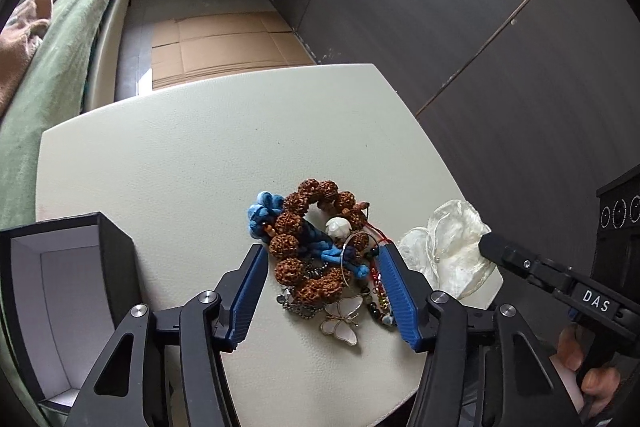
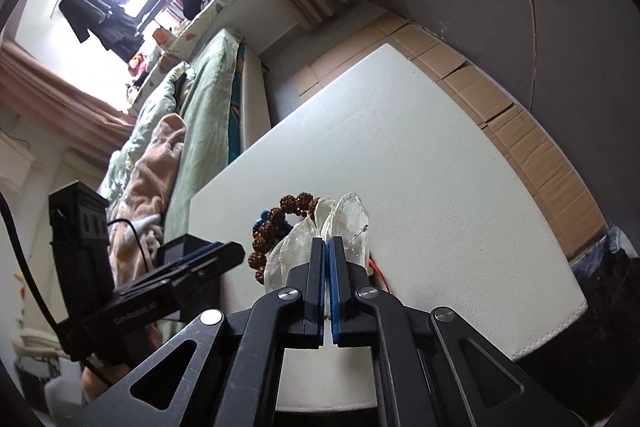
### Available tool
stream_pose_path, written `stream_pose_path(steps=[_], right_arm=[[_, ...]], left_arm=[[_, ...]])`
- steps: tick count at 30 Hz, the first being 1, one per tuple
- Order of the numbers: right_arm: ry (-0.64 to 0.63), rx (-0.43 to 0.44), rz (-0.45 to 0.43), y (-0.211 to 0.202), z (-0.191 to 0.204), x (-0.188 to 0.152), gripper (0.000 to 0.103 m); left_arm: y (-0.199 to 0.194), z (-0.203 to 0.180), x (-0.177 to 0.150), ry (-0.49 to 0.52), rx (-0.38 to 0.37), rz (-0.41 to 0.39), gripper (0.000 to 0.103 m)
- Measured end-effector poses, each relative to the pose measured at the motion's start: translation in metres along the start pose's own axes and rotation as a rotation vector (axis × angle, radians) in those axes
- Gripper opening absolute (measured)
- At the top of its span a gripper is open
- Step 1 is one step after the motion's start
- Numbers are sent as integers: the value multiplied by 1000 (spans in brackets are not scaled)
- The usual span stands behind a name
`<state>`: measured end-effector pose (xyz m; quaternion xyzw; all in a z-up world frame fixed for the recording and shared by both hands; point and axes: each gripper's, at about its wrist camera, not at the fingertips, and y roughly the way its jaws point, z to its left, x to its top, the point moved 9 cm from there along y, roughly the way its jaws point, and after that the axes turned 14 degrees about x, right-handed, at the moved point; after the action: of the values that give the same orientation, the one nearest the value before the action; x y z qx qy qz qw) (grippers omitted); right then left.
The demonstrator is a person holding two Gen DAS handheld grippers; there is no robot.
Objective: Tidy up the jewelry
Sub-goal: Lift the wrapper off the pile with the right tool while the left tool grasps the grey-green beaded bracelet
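Two claws work over a heap of jewelry on the off-white leather-textured table [image 1: 168, 155]. Taking the brown knobbly-seed bead bracelet [image 1: 304, 239] as the landmark: the left claw [image 1: 322, 289] stands wide apart, its blue ribbed pads [image 1: 394, 291] flanking the near half of the bracelet without visibly gripping it. A blue knotted cord ornament [image 1: 262, 213] lies against the bracelet's far-left edge and trails across its middle, beside a white round bead [image 1: 338, 227]. Nearer the camera than the bracelet sits a white butterfly-shaped brooch with gold outline [image 1: 340, 323], touching a tangle of thin chains and a string of small dark beads [image 1: 374, 309]. Right of the bracelet lies a translucent white organza pouch [image 1: 444, 247], and the right claw [image 2: 329, 247] is pinched closed on that pouch's fabric; a pearl-headed pin [image 2: 360, 230] sticks in the pouch. Well left of the bracelet, at the table's edge, stands an open black box with a white lining [image 1: 64, 299].
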<state>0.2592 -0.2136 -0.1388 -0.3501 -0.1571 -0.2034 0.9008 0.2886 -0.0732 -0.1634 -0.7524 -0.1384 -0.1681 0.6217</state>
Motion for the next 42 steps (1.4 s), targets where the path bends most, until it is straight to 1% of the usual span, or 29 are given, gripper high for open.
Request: stream_pose_path(steps=[2,6,10,12,14,16,19,21,22,23,24,25,26,27,28,30,32,36,38,40,42], right_arm=[[9,1,-36,-6,-1,5,4],[25,35,-87,-18,-1,14,4],[29,17,-106,-23,-7,16,4],[43,16,-108,-25,-10,17,4],[49,13,-114,-29,-14,17,4],[50,11,-123,-32,-15,18,4],[54,8,-131,-36,-18,17,4],[56,8,-132,-40,-20,16,4],[56,6,-133,-40,-20,16,4],[57,6,-133,-42,-21,15,4],[56,6,-133,-43,-21,15,4],[56,5,-135,-42,-22,15,4],[56,3,-137,-43,-22,15,4],[56,2,-138,-44,-22,15,4],[58,2,-138,-44,-23,14,4],[59,4,-138,-43,-23,15,4],[53,1,-138,-43,-23,14,4],[41,-4,-137,-41,-19,13,4],[39,-6,-134,-39,-17,12,4],[40,0,-132,-37,-14,11,4],[35,1,-129,-35,-11,10,4]], left_arm=[[1,-3,-2,6,0,3,58],[3,-11,-11,27,-23,22,58],[5,-19,-23,54,-14,34,58],[5,-26,-29,82,-9,37,57],[5,-32,-34,111,4,33,49],[9,-38,-41,131,15,47,46],[18,-39,-50,155,75,61,45],[21,-39,-50,164,98,48,44],[22,-39,-51,173,120,38,39],[23,-38,-52,176,136,34,31],[24,-37,-53,177,144,37,27],[25,-37,-55,179,145,39,21],[26,-37,-56,181,141,36,10],[26,-37,-56,178,122,39,6],[25,-38,-57,170,96,46,4],[23,-39,-57,169,85,38,1],[17,-39,-57,167,67,20,0],[0,-37,-52,143,7,-13,0],[-4,-34,-49,139,11,-30,0],[-1,-32,-50,138,23,-12,0],[8,-34,-53,115,-9,49,0]])
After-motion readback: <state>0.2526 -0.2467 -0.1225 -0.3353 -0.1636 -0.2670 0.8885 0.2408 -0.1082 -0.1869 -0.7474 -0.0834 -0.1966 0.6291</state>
